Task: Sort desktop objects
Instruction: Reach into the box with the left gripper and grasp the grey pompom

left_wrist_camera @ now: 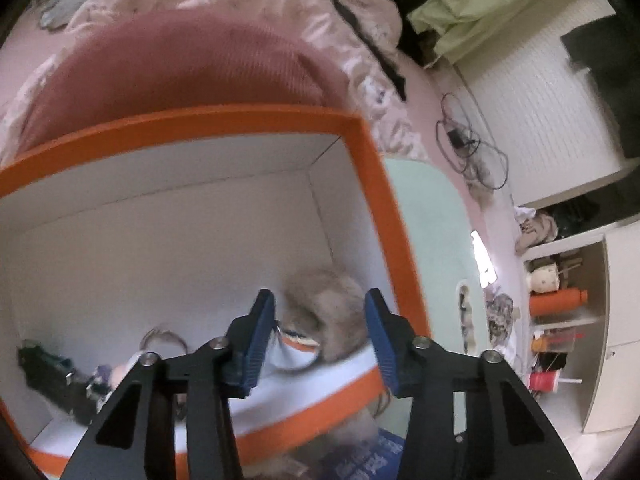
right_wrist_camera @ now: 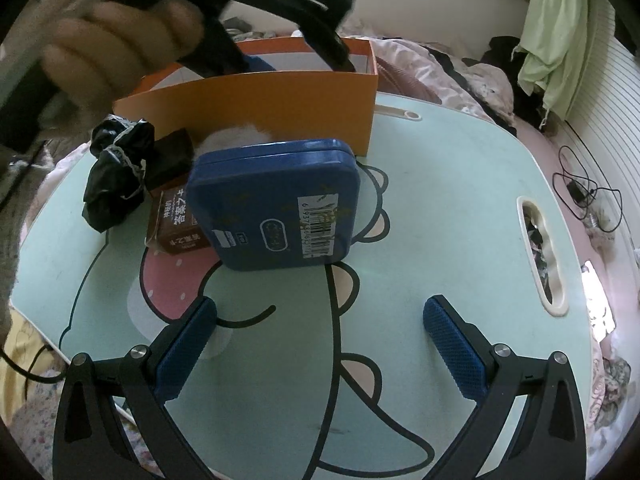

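Observation:
An orange box point(left_wrist_camera: 372, 184) with a white inside fills the left wrist view. My left gripper point(left_wrist_camera: 319, 294) hangs over its near wall, jaws apart. Below and between the fingers a blurred fluffy beige thing point(left_wrist_camera: 324, 308) lies in the box's right near corner; the pads do not press it. A dark item point(left_wrist_camera: 52, 376) and a thin ring point(left_wrist_camera: 164, 336) also lie inside. In the right wrist view a hand point(right_wrist_camera: 116, 36) holds the left gripper point(right_wrist_camera: 288, 60) over the orange box point(right_wrist_camera: 260, 108). My right gripper point(right_wrist_camera: 320, 308) stands open above the table, short of a blue tin point(right_wrist_camera: 276, 204).
A brown carton point(right_wrist_camera: 176, 220), a small black block point(right_wrist_camera: 172, 152), a black crumpled scrunchie point(right_wrist_camera: 116, 168) and white fluff point(right_wrist_camera: 236, 134) sit between tin and box. The mint cartoon table point(right_wrist_camera: 440, 200) has a slot point(right_wrist_camera: 540, 252) at the right. Bedding and cables point(right_wrist_camera: 580, 192) surround it.

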